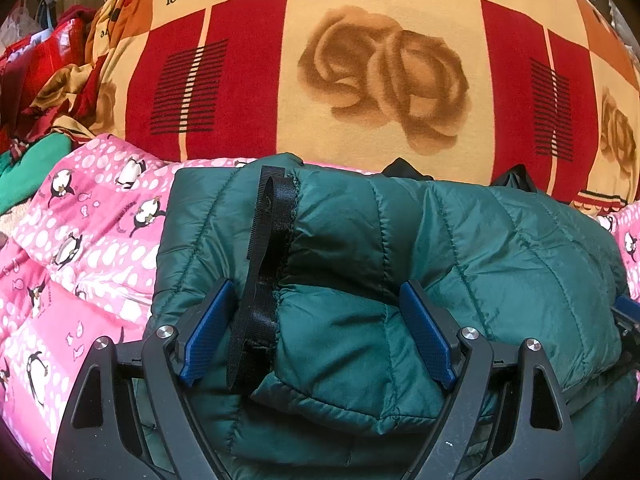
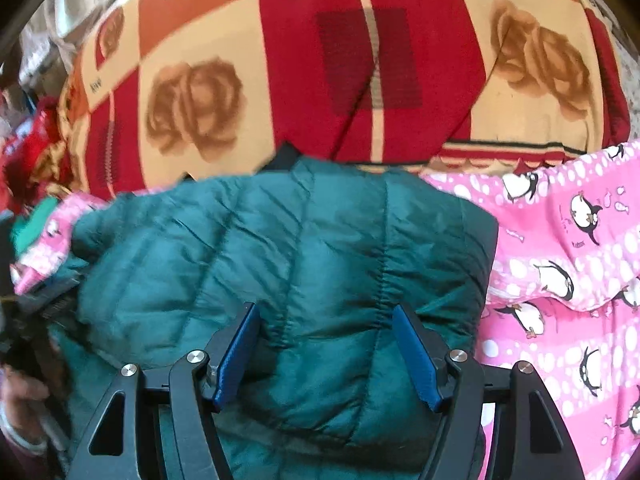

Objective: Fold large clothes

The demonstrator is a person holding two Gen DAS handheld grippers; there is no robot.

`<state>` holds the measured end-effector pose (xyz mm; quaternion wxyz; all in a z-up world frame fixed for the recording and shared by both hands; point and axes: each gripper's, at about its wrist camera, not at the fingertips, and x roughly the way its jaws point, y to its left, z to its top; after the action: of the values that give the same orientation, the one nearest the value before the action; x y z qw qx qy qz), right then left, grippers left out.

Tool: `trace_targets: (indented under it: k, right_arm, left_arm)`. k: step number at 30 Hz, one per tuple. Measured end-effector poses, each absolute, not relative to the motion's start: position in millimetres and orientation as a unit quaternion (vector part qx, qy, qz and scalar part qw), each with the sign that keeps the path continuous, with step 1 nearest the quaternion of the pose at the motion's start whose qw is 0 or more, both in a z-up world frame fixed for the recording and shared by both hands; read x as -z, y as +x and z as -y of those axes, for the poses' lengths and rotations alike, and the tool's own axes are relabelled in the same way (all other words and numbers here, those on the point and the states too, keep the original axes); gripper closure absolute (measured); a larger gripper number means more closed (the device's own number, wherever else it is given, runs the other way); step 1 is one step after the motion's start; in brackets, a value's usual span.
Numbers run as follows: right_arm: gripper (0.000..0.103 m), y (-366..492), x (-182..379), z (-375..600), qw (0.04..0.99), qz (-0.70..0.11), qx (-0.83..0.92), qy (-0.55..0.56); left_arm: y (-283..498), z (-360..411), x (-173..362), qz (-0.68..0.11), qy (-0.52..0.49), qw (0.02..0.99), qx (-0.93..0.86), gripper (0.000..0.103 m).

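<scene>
In the left wrist view, the left gripper (image 1: 316, 332) is hanging over one green quilted jacket (image 1: 480, 248), its two blue pads (image 1: 208, 336) standing wide on either side of a puffy fold and one black strap (image 1: 260, 276). The pads are not visibly pressing the fabric, so the jaws are standing wide apart with the fold between them.

In the right wrist view, the right gripper (image 2: 326, 354) is sitting over the same jacket (image 2: 240, 248), jaws parted to a middling width with a quilted panel between the two pads (image 2: 236, 360); whether they are pinching it cannot be told. That view is blurring slightly. At its lower left edge one hand (image 2: 20, 404) is showing dimly.

The jacket is lying folded into a compact bundle on one pink penguin-print quilt (image 1: 80, 248), which is showing on both sides of it.

Beyond the jacket, one large blanket (image 1: 360, 20) in red, orange and cream squares is spreading across the bed, showing brown roses and the word "love" twice. At far left, a heap of red and green cloth (image 1: 36, 120) is lying crumpled.
</scene>
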<state>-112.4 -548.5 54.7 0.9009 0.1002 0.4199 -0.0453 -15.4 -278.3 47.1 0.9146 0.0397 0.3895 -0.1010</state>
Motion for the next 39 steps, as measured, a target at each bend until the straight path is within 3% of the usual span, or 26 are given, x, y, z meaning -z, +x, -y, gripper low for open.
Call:
trace_targets:
  k: [20,39]
  right_arm:
    - [0.036,-179.0,-85.9,557.7,0.897,-0.423,0.049,0.121]
    - [0.032,-322.7,-63.8,543.6,0.867,-0.473,0.013,0.155]
  left_arm:
    - [-61.5,243.2,-85.0,-0.386,0.051,0.916,0.093,0.018]
    - [-180.1,131.1,-70.4,-0.477,0.032,0.868,0.136,0.018]
